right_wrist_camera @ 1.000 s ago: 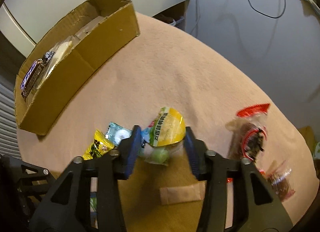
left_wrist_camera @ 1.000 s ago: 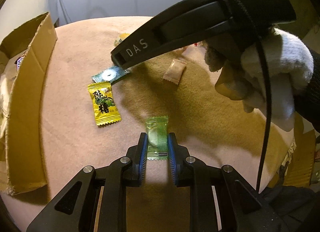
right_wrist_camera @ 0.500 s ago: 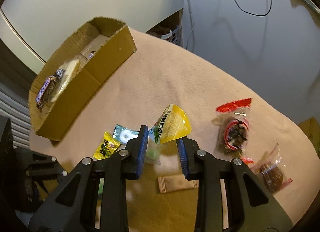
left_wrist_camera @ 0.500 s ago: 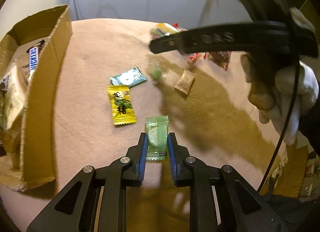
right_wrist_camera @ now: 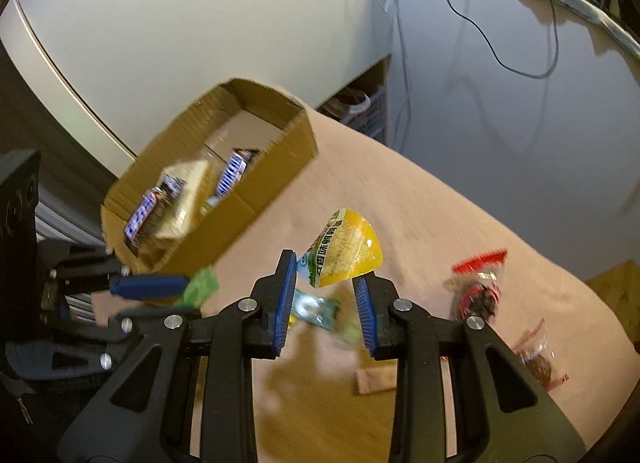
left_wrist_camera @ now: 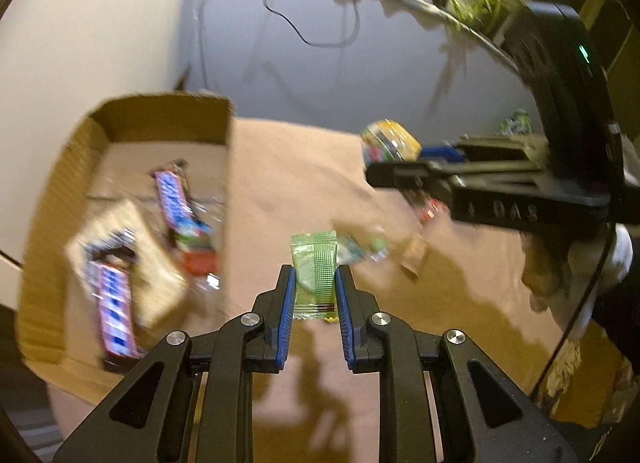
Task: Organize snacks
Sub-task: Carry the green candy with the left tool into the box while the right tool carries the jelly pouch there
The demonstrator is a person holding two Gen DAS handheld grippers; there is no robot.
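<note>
My left gripper (left_wrist_camera: 315, 276) is shut on a light green candy packet (left_wrist_camera: 314, 263) and holds it above the pink cloth, just right of the open cardboard box (left_wrist_camera: 226, 167). My right gripper (right_wrist_camera: 323, 268) is shut on a yellow jelly cup (right_wrist_camera: 346, 251), lifted clear of the table. The box (right_wrist_camera: 240, 219) lies beyond and left of it. In the left wrist view the right gripper (left_wrist_camera: 400, 177) hangs at the right with the yellow cup (left_wrist_camera: 390, 139). In the right wrist view the left gripper's blue finger (right_wrist_camera: 152, 286) and the green packet (right_wrist_camera: 202, 287) show at the left.
Inside the box lie blue chocolate bars (left_wrist_camera: 114, 303) and a pale packet (left_wrist_camera: 140, 263). On the cloth remain a teal mint packet (right_wrist_camera: 316, 309), a brown sachet (right_wrist_camera: 376, 379) and two clear bags of dark snacks (right_wrist_camera: 478, 291). A gloved hand (left_wrist_camera: 576, 275) is at the right.
Both grippers rose with their snacks. The right one closed on the yellow cup and lifted it off the cloth. The left one swung toward the box, whose inside now shows.
</note>
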